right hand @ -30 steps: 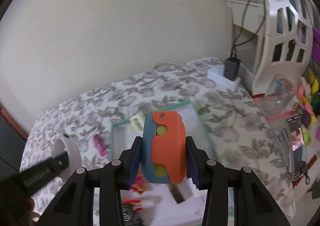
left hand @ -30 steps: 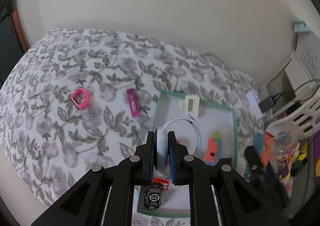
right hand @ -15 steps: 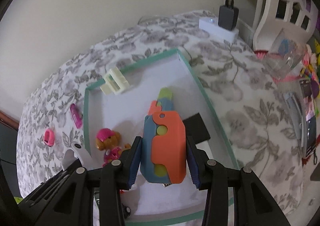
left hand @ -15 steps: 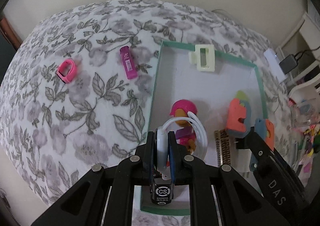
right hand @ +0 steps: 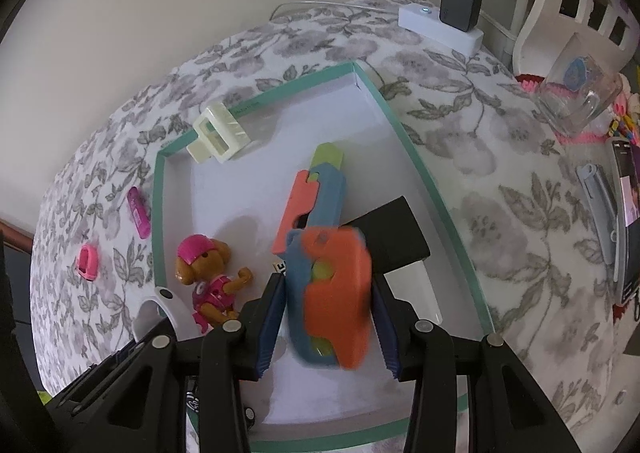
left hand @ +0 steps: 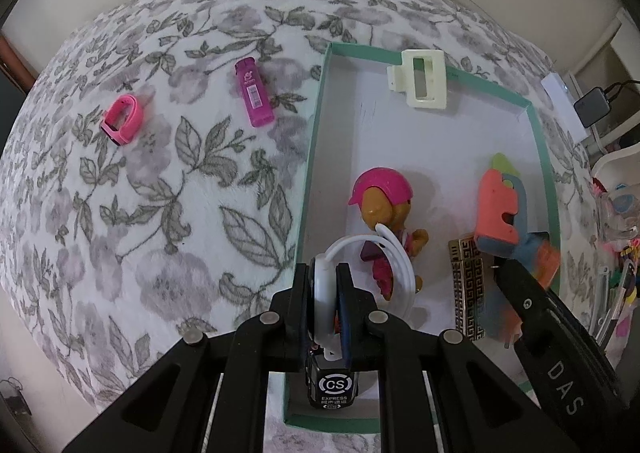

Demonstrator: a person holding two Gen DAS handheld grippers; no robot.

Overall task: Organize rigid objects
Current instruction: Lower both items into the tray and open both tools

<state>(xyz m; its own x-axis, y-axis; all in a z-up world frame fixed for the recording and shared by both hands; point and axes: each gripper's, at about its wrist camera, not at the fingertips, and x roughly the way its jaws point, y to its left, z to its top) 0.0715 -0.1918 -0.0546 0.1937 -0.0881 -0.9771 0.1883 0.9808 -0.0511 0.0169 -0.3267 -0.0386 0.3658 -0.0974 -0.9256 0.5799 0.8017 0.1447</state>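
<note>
A white tray with a green rim [left hand: 316,157] [right hand: 408,133] lies on the floral cloth. My left gripper [left hand: 329,293] is shut on a white ring-shaped band [left hand: 384,253] above the tray's left side. My right gripper [right hand: 328,305] has its jaws spread around a blurred orange-and-blue toy [right hand: 332,293], which seems loose between them over the tray. In the tray lie a second orange-blue toy [right hand: 316,197], a dog figure with a pink cap [left hand: 384,205] [right hand: 208,269], a cream clip [left hand: 420,81] [right hand: 218,131] and a black toy car [left hand: 332,385].
A pink tube [left hand: 254,97] and a pink ring-like clip [left hand: 122,121] lie on the cloth left of the tray. A patterned box [left hand: 468,285] and a black block [right hand: 392,233] are in the tray. A glass cup [right hand: 576,93], charger [right hand: 460,9] and a white basket stand at the right.
Both grippers have come lower over the tray. The right gripper's jaws have spread and the orange-blue toy is blurred and slipping between them. The left gripper still holds the white band.
</note>
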